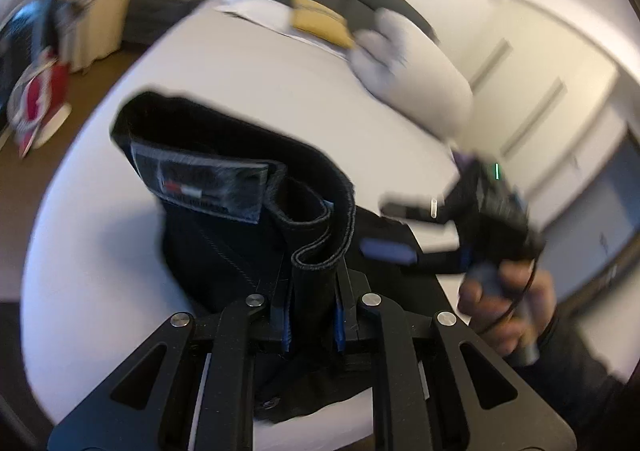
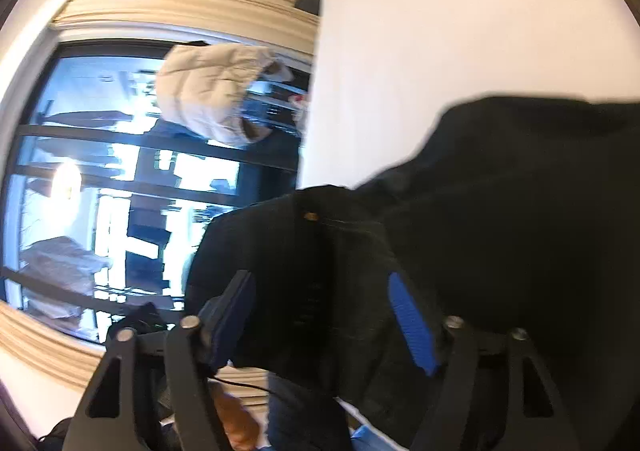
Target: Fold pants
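Right, left gripper (image 1: 312, 315) was pinched tight on the waistband of the black pants (image 1: 224, 219), blue pads squeezing a folded strip of it. Waist end w/ the sewn label (image 1: 200, 187) pointed away from the cam, raised over the white bed (image 1: 240, 75); long axis couldn't be told. Right gripper (image 2: 332, 315) had its fingers (image 2: 412, 323) spread wide, pants fabric draped between them, not clamped. Pillow (image 1: 416, 79) sat far off at the bed's head.

left gripper (image 1: 312, 325): black linkage arms, silver round screws, blue finger pads
right gripper (image 2: 326, 325): same black frame, ribbed blue pads
hand (image 1: 500, 303): bare skin, dark sleeve, thin black cable
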Available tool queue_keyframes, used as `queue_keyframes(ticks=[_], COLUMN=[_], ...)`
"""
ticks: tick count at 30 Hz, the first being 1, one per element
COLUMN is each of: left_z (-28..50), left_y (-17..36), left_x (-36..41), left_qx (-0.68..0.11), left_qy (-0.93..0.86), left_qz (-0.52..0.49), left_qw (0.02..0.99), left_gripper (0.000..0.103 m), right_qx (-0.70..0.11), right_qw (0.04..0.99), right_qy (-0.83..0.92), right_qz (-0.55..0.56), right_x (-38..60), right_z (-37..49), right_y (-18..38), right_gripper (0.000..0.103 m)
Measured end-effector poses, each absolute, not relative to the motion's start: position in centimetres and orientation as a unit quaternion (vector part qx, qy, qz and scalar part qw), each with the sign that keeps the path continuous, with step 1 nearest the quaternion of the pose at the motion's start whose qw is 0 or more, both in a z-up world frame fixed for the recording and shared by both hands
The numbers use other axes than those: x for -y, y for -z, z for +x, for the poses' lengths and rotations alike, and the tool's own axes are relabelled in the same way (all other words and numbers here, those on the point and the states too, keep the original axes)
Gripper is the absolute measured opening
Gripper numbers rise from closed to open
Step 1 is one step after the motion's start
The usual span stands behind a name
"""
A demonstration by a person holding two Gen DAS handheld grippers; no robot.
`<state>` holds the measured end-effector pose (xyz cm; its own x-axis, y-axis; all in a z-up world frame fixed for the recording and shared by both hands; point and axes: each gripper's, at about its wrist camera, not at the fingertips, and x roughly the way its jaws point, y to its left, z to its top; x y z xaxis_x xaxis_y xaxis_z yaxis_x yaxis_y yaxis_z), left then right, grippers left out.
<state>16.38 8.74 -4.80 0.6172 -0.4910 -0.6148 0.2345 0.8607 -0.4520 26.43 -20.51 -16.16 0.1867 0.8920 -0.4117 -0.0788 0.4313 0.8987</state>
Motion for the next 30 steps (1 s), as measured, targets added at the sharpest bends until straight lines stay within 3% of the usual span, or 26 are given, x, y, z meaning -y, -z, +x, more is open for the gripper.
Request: queue_keyframes(ticks=[13,18,25,27,30], left_z=[15.2,14.9,15.1,15.0,14.9], left_y=[9.1,9.5,10.1,10.4,10.6], left_x=[5.5,9.2,12.4,13.4,14.9], left_qx=[-0.413,-0.416,-0.411,-0.412,-0.411], left_qy=[0.232,0.233,0.244,0.249,0.261], left_qz=[0.038,0.084,0.125,0.13,0.137], left_qw=[0.88,0.875,0.869,0.867,0.863], left_gripper=[0.013,0.013,0.013,0.013,0.013], right_qx=[-0.545,-0.548,-0.561,-0.559,-0.554], right_qw=[0.685,0.701,0.718,0.722,0.734], right_qy=[-0.356,-0.353,-0.323,-0.314,-0.3], right_qz=[0.326,0.288,0.255,0.259,0.252], right_x=[20.7,20.5,21.9,22.9,24.5], right_z=[26.4,26.8,27.9,27.7,27.2], right_y=[15.2,14.6,15.8,16.0,16.0], right_gripper=[0.086,0.078,0.026,0.018,0.015])
